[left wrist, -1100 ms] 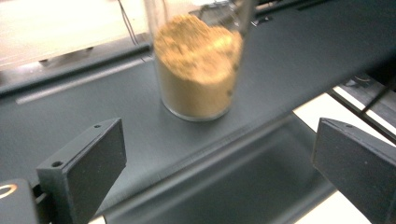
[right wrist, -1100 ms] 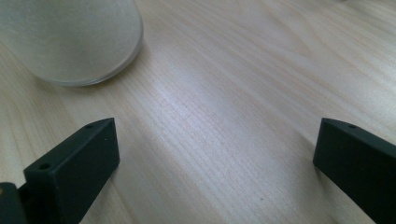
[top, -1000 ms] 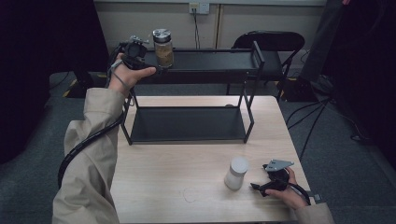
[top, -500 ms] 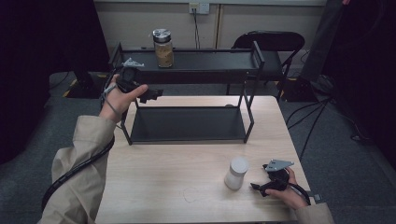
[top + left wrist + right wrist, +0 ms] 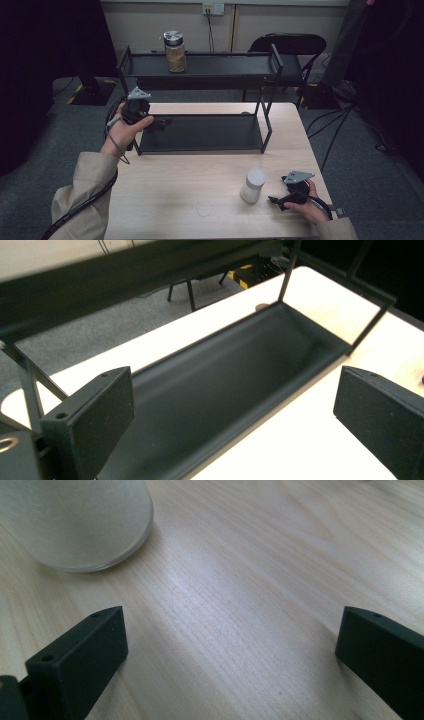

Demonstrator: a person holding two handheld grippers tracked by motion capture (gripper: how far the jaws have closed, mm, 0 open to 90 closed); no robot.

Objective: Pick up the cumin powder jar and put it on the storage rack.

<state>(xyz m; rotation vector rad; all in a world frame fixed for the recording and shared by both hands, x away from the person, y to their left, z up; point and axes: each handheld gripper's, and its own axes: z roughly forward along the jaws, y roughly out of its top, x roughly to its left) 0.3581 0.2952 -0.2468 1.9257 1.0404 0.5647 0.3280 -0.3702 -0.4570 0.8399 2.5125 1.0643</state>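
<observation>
Left gripper: has come down from the upper shelf to the left end of the black metal two-tier rack; jaws apart, empty
Right gripper: unmoved; jaws apart beside the white frosted plastic bottle
Lidded glass jar: far, upper shelf

table: pale wood with a fine straight grain
rack: matt black frame and trays
jar: clear, tan filling, silver-grey lid
bottle: frosted white (whitish grey up close)
left gripper: black, with a grey top plate
right gripper: black, grey plate likewise
sleeve: beige
floor: dark grey
chair: black
</observation>
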